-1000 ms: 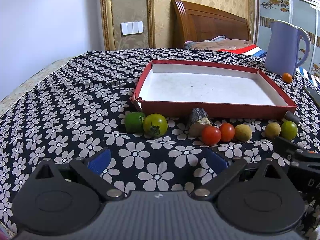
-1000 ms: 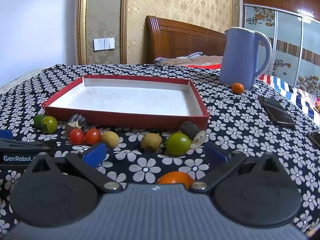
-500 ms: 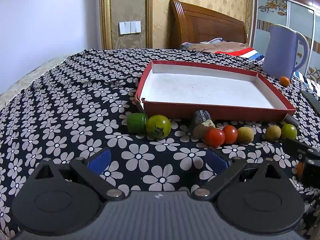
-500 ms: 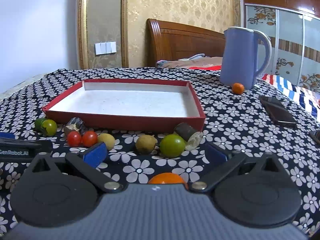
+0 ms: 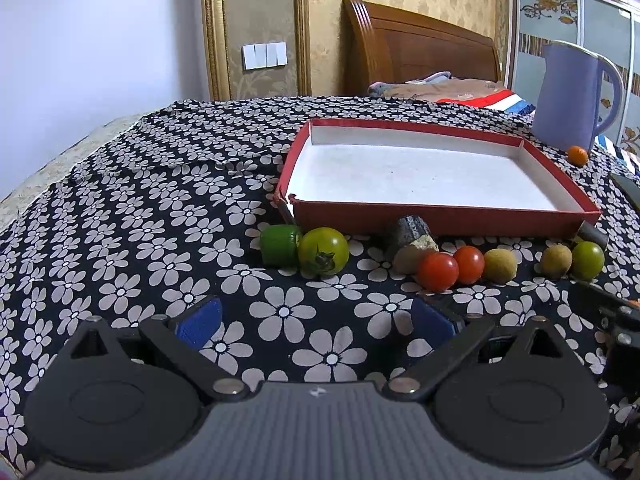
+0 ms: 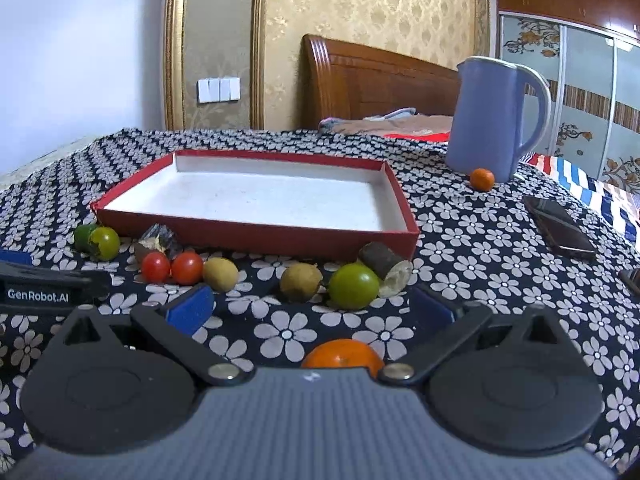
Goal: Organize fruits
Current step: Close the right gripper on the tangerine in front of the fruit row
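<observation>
A red tray with a white floor [image 5: 440,216] [image 6: 256,232] lies empty on the flowered cloth. Along its near side sits a row of fruit: a green tomato [image 5: 323,251] [image 6: 104,243], two red tomatoes [image 5: 438,272] [image 6: 156,267], tan longans [image 5: 500,265] [image 6: 301,282], and a green fruit [image 5: 587,260] [image 6: 353,286]. An orange [image 6: 342,356] lies on the cloth between my right gripper's fingers, near the body. My left gripper [image 5: 316,320] is open and empty, short of the row. My right gripper [image 6: 310,306] is open.
A blue jug [image 5: 572,98] [image 6: 492,120] stands at the back right with a small orange [image 5: 578,155] [image 6: 482,179] at its foot. A dark phone [image 6: 558,230] lies right of the tray. Dark cut chunks [image 5: 412,232] [image 6: 384,260] sit against the tray wall.
Both grippers have tilted slightly, so the scene sits lower in view. The fruit and tray have not moved. Both grippers stay open.
</observation>
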Tool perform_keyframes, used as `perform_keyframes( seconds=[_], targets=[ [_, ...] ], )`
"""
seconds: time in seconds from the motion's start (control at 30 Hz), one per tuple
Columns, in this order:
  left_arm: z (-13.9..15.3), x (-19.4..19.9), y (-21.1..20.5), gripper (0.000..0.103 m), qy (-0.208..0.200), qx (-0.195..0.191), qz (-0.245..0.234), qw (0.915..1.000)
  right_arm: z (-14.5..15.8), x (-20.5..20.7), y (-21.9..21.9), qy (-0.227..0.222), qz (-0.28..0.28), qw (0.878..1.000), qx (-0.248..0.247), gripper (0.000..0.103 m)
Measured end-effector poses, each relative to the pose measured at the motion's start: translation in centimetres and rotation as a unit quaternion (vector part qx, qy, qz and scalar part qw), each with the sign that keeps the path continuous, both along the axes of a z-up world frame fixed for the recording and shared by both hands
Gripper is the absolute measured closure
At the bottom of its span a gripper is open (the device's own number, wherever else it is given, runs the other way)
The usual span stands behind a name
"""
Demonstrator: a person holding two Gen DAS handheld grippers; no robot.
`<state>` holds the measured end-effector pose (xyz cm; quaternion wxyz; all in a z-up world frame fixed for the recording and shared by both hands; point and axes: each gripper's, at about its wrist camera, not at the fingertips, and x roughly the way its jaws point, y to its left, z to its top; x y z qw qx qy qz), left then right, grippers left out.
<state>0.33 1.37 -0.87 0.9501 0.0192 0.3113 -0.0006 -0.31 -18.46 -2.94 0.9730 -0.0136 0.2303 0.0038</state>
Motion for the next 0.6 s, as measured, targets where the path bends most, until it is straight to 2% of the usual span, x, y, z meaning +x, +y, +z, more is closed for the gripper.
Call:
perform_keyframes(
  seconds=[0.13,0.23,0.27,0.3,0.37,0.6],
  targets=[
    [0.1,-0.2,0.6,0.001,-0.007,0.013,-0.013,0.9998,0.2,-0.5,-0.4,-0.004,0.005,1.0,-0.025,0.0],
    [0.4,-0.4,1.6,0.001,-0.008,0.003,-0.026,0.9996,0.5,-0.8,-1.1,-0.01,0.001,0.999,-0.042,0.0],
    [0.5,-0.5,2.1,0.001,-0.009,-0.003,-0.028,0.9996,0.5,-0.8,-1.5,-0.01,-0.001,0.999,-0.037,0.0],
    [0.7,-0.6,2.4,0.001,-0.011,-0.004,-0.025,0.9996,0.5,-0.7,-1.9,-0.006,0.002,1.0,-0.028,0.006],
    [0.9,-0.7,2.9,0.001,-0.017,0.003,-0.022,0.9996,0.5,-0.5,-2.4,-0.001,0.006,1.0,-0.018,0.01],
    [1.9,-0.3,3.8,0.002,-0.025,0.018,-0.027,0.9992,0.3,-0.6,-2.9,0.003,0.013,0.999,-0.039,0.01]
  ],
)
